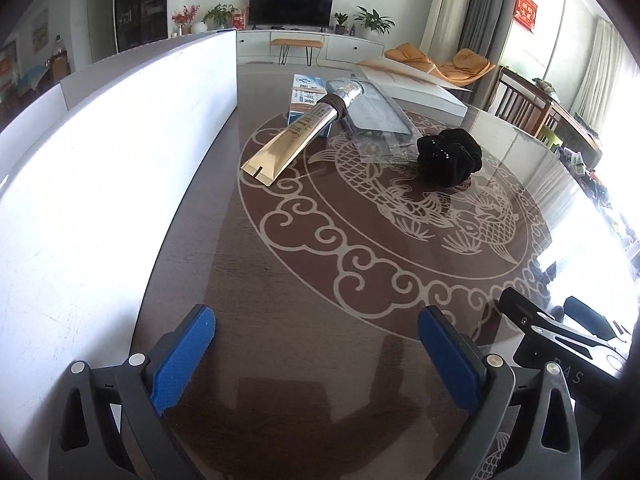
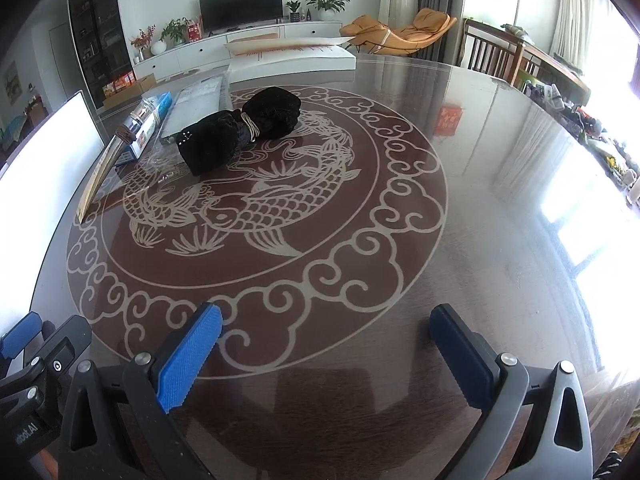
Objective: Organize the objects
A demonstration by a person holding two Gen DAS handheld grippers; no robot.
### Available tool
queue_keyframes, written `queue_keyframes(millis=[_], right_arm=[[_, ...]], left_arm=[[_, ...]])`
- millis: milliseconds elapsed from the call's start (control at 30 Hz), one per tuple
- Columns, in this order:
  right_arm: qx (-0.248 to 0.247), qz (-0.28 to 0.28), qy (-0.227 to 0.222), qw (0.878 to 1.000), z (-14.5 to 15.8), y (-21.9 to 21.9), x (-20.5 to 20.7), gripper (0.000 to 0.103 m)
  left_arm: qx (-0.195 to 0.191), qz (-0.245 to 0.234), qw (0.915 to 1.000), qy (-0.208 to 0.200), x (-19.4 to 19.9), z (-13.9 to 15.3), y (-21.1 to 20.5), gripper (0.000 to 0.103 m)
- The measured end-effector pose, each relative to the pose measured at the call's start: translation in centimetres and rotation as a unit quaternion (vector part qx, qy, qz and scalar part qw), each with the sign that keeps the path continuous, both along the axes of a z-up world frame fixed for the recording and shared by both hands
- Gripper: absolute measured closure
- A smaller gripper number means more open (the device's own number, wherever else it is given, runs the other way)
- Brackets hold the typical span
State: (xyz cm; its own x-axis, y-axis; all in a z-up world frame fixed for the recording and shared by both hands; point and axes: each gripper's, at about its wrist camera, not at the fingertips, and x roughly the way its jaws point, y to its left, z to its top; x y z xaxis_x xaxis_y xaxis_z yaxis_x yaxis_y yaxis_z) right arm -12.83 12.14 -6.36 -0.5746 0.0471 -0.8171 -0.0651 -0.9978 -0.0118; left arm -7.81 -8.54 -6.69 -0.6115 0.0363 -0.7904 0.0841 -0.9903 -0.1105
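A gold tube (image 1: 298, 132) with a dark collar and silver cap leans across a blue-and-white carton (image 1: 306, 98) at the far side of the round table. A clear plastic packet (image 1: 378, 114) lies beside it, and a black bundled cloth (image 1: 450, 156) sits to its right. From the right wrist the black cloth (image 2: 240, 132), tied with a pale band, lies ahead left, with the tube (image 2: 106, 160) and carton (image 2: 150, 128) further left. My left gripper (image 1: 316, 356) and right gripper (image 2: 326, 356) are both open and empty, low over the near table.
A white box wall (image 1: 100, 184) runs along the left of the table. A flat white carton (image 2: 292, 60) lies at the far edge. The brown glass tabletop (image 2: 460, 240) with a fish pattern reflects window glare on the right. Chairs and a TV cabinet stand beyond.
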Motion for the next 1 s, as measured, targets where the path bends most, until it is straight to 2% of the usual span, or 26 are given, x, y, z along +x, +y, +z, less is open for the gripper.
queue_keyframes(millis=[133, 400, 1000], right_arm=[[0.0, 0.0, 0.0, 1.0, 0.02, 0.03, -0.01, 0.0], [0.0, 0.0, 0.0, 1.0, -0.01, -0.01, -0.01, 0.0], [0.0, 0.0, 0.0, 1.0, 0.03, 0.04, -0.02, 0.0]], left_arm=[[-0.01, -0.002, 0.9999, -0.004, -0.13, 0.01, 0.33, 0.0], [-0.001, -0.001, 1.0, -0.001, -0.12, 0.0, 0.08, 0.0], [-0.029, -0.003, 0.9995, -0.013, -0.64, -0.18, 0.7, 0.0]])
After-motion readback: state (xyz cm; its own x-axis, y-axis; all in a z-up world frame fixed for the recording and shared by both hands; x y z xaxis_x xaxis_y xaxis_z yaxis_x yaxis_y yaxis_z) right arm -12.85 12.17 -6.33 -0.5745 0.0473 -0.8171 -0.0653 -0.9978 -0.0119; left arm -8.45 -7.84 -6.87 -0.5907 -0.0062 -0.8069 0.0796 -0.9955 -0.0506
